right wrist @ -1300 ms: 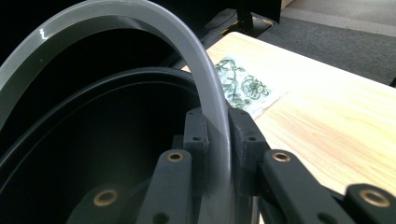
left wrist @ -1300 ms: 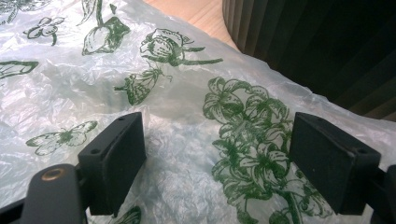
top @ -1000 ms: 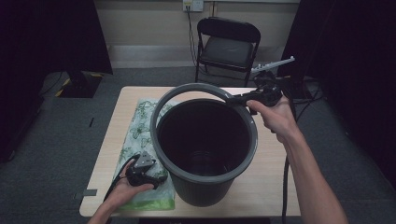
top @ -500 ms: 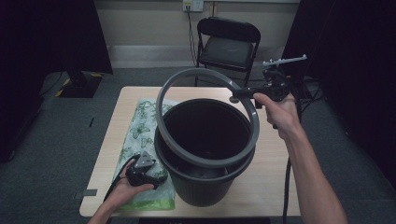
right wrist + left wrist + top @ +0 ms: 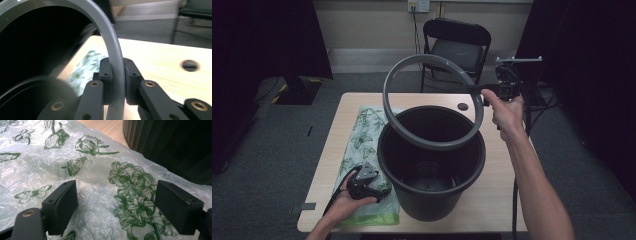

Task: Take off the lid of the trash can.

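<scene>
1. The grey ring (image 5: pixel 432 102) is clamped between the jaws of my right gripper (image 5: pixel 490 90), gripped at its edge on the side nearest that gripper; from there it slopes down and away to its far arc, which hangs over the bucket's mouth.
2. In the right gripper view the ring (image 5: pixel 113 47) runs straight through the right gripper (image 5: pixel 117 82), both pads pressed flat on the band.
3. What has changed: a second ago the ring lay nearly flat on the rim of the black bucket (image 5: pixel 432 170). Now it is tipped up steeply, the held side well clear of the rim and the far arc low by the bucket's near lip.
4. I read that as the ring coming free of the bucket, which opens the rim for a liner. I cannot tell whether the low arc touches the bucket.
5. My left gripper (image 5: pixel 362 182) has not shifted. It rests on the printed plastic bag (image 5: pixel 362 135) just beside the bucket's wall.
6. In the left gripper view the left gripper (image 5: pixel 115 207) has its jaws wide apart, with the bag (image 5: pixel 95 175) lying under them, unpinched.
7. My judgement: the bag is next, once the ring is set aside on the table (image 5: pixel 497 200).
</scene>
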Available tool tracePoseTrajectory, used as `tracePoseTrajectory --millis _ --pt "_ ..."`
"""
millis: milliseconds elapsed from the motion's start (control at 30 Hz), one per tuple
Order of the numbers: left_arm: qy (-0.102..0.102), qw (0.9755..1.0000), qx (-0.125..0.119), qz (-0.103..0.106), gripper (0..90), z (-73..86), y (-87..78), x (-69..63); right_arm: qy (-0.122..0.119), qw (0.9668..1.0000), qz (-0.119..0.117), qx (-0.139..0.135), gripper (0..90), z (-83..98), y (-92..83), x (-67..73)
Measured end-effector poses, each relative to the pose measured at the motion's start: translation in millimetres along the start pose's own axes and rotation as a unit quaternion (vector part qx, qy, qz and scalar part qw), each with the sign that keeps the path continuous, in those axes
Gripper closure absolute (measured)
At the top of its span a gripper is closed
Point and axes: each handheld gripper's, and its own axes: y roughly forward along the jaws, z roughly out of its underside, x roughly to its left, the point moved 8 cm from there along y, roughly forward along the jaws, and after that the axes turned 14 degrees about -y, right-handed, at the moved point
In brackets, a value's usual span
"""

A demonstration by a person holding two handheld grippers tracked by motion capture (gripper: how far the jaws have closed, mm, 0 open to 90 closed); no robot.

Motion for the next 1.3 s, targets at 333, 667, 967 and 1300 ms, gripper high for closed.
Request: tracePoseTrajectory --millis 333,667,967,1300 --pt "0.0 1.0 0.0 0.0 17.8 0.0 0.0 0.0 0.017 0.999 0.041 -0.007 79.7 -17.7 3.4 -28.9" --pt "-0.002 1.0 -0.001 0.003 17.8 -0.3 0.0 0.1 0.072 0.9941 0.08 -0.011 79.7 -23.1 10.6 -74.6" --pt "-0.002 1.0 -0.001 0.001 17.8 -0.2 -0.2 0.4 0.096 0.9868 0.13 0.003 79.7 -14.9 15.1 -114.3" --pt "-0.003 1.0 -0.002 0.004 17.7 -0.3 -0.1 0.2 0.109 0.9812 0.158 0.022 79.7 14.7 24.5 -140.5"
